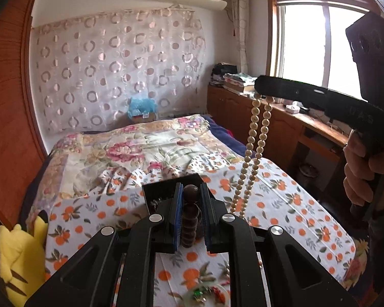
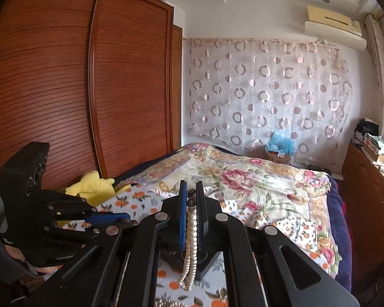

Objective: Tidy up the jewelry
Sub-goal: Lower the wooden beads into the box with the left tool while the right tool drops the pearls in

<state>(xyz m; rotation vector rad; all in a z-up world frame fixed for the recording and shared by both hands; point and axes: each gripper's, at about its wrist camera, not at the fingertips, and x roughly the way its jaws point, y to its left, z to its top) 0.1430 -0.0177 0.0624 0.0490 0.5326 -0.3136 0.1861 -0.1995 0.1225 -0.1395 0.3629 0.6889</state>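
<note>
In the left wrist view my left gripper (image 1: 191, 188) is shut on a strand of dark brown beads (image 1: 189, 225), which hangs between the blue pads. Just behind it an open black jewelry box (image 1: 163, 192) rests on the bed. Up at the right, my right gripper (image 1: 259, 85) holds a long pearl necklace (image 1: 256, 148) that dangles in a double line toward the bed. The right wrist view shows the right gripper (image 2: 191, 186) shut on the pearl necklace (image 2: 191, 240), and the left gripper (image 2: 129, 218) low at the left.
An orange-print cloth (image 1: 281, 192) covers the near bed, with a floral quilt (image 1: 130, 151) beyond. Loose jewelry (image 1: 204, 294) lies on the cloth under my left gripper. A yellow plush toy (image 1: 20, 255) sits at the left, by a wooden wardrobe (image 2: 64, 89). A wooden cabinet (image 1: 233, 112) lines the window wall.
</note>
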